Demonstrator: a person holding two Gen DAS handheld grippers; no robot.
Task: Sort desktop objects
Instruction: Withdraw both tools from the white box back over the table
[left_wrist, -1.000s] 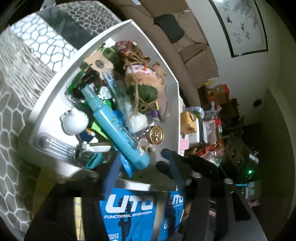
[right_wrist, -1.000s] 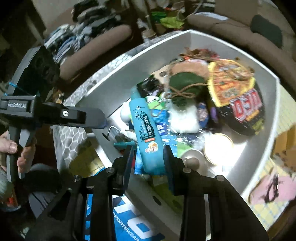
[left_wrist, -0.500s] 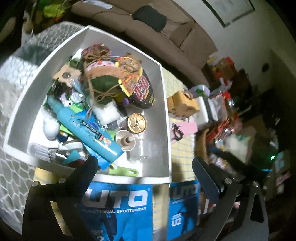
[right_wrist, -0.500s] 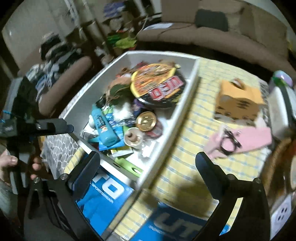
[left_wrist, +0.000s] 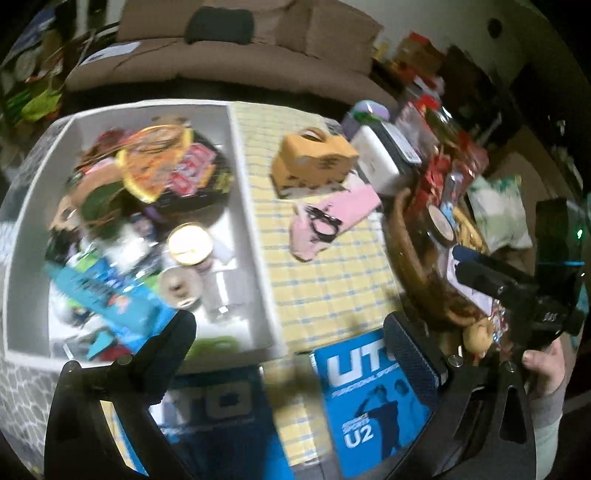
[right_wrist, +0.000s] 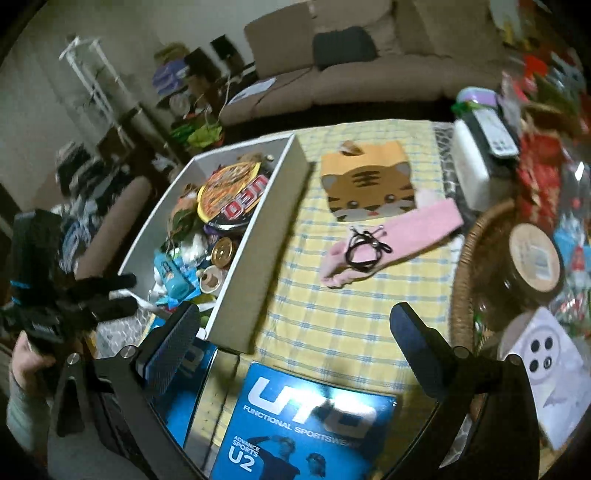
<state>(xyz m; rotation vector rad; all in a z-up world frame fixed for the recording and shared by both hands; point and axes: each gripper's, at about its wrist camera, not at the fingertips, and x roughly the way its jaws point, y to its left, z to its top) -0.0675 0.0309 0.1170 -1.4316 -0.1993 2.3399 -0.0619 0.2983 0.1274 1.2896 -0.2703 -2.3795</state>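
A white box (left_wrist: 255, 236) (right_wrist: 243, 280) on the left of the yellow checked cloth (left_wrist: 325, 280) (right_wrist: 332, 306) holds many items: a teal tube (left_wrist: 107, 295) (right_wrist: 171, 273), a noodle bowl (left_wrist: 177, 173) (right_wrist: 231, 199) and a gold lid (left_wrist: 190, 245) (right_wrist: 223, 253). A pink headband (left_wrist: 332, 218) (right_wrist: 391, 238) with black hair ties (right_wrist: 365, 249) and an orange tiger pouch (left_wrist: 314, 162) (right_wrist: 369, 181) lie on the cloth. My left gripper (left_wrist: 291, 343) is open and empty above the box's near corner. My right gripper (right_wrist: 295, 336) is open and empty above the cloth.
Blue UTO packages (left_wrist: 373, 398) (right_wrist: 306, 421) lie at the near edge. A wicker basket (left_wrist: 410, 254) (right_wrist: 465, 273) of snacks, a brown lidded jar (right_wrist: 532, 262), a white box with a remote (right_wrist: 480, 162) and a white speaker-like item (right_wrist: 546, 362) crowd the right. A sofa (right_wrist: 369, 66) stands behind.
Both grippers opened wide, let go of the teal tube in the box, pulled back and swung right toward the cloth.
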